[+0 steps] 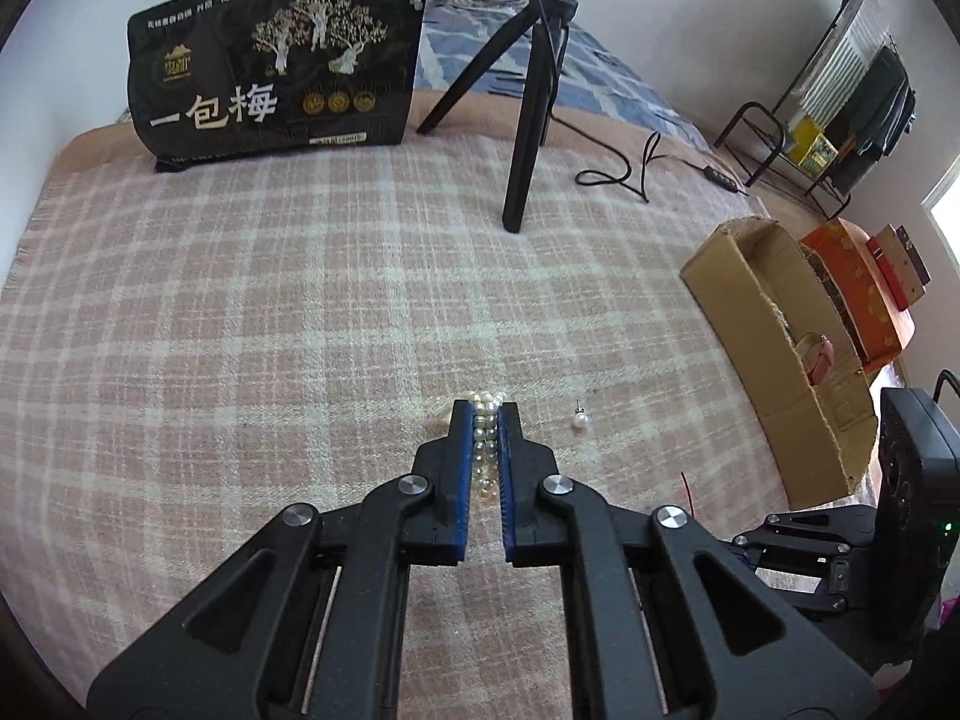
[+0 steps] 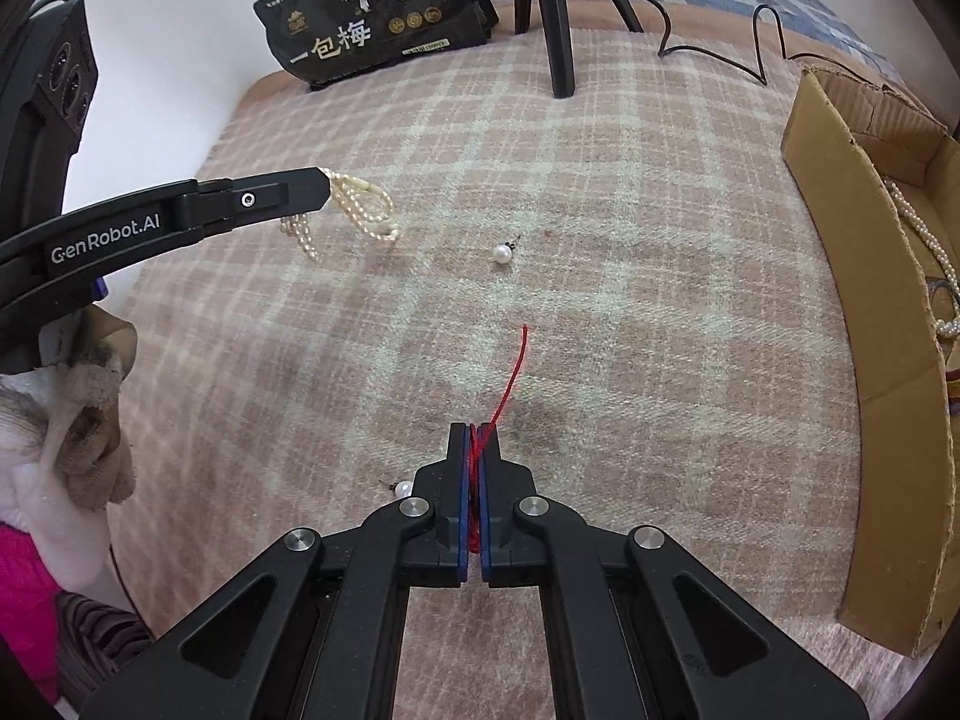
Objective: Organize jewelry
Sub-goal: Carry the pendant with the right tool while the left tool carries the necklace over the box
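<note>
Under both of your tongs lies the pink and cream checked blanket [image 1: 240, 312] on the bed. To the right of your right tongs stands the open brown cardboard box [image 2: 840, 252], with strings of small white pearls [image 2: 924, 234] inside it. Far ahead of both tongs leans the black snack bag with gold trees [image 1: 276, 60], and beside it stands the black tripod [image 1: 528, 120].

Your left tongs [image 1: 486, 414] are closed almost fully on the cream pearl bracelet [image 1: 485, 438]; its loops hang from the tips down to the blanket. Your right tongs [image 2: 477, 435] are closed on the thin red thread [image 2: 513, 378], whose free end points forward.

Between the two tongs, lying apart on the blanket, is the single white pearl earring [image 2: 503, 253]. Another small pearl [image 2: 403, 487] lies just left of your right tongs.
</note>
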